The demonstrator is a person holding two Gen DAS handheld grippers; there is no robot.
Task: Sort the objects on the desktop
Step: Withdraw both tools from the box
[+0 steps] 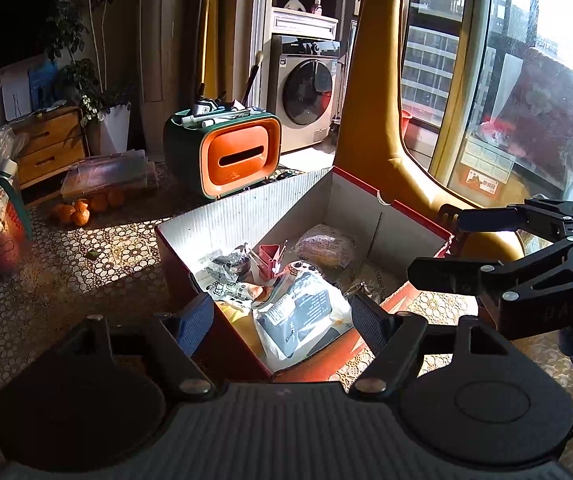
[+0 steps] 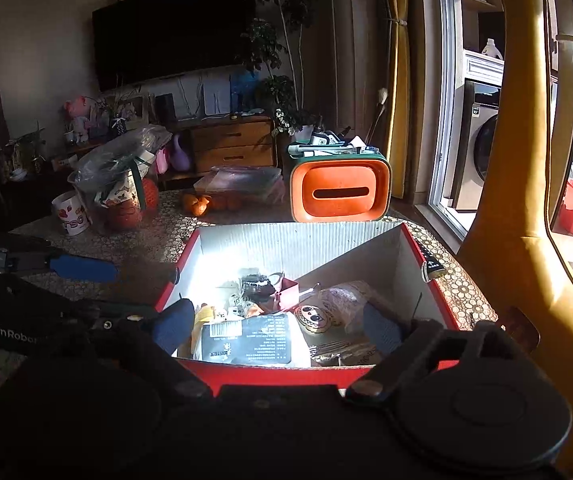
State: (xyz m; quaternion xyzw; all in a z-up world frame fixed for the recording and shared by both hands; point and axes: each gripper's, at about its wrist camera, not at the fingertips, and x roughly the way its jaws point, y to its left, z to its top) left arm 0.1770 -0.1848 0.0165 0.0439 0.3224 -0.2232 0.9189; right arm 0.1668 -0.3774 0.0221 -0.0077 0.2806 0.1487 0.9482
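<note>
Both the left gripper and the right gripper hovered with jaws released and empty over the near edge of the red box, where a black-labelled packet and other packets lay just ahead of the jaws. The drop-off step seemed complete. The next move would likely call for swinging away to fetch another loose item, perhaps the oranges far off on the counter.

Your right gripper hangs over the near edge of the red box, its blue pads spread wide with nothing between them. Below lie a dark packet, a bread bag and a pink holder (sunlight whitens the far wall). Your left gripper reaches in at left, above the tablecloth. Behind the box stands an orange organizer.
</note>
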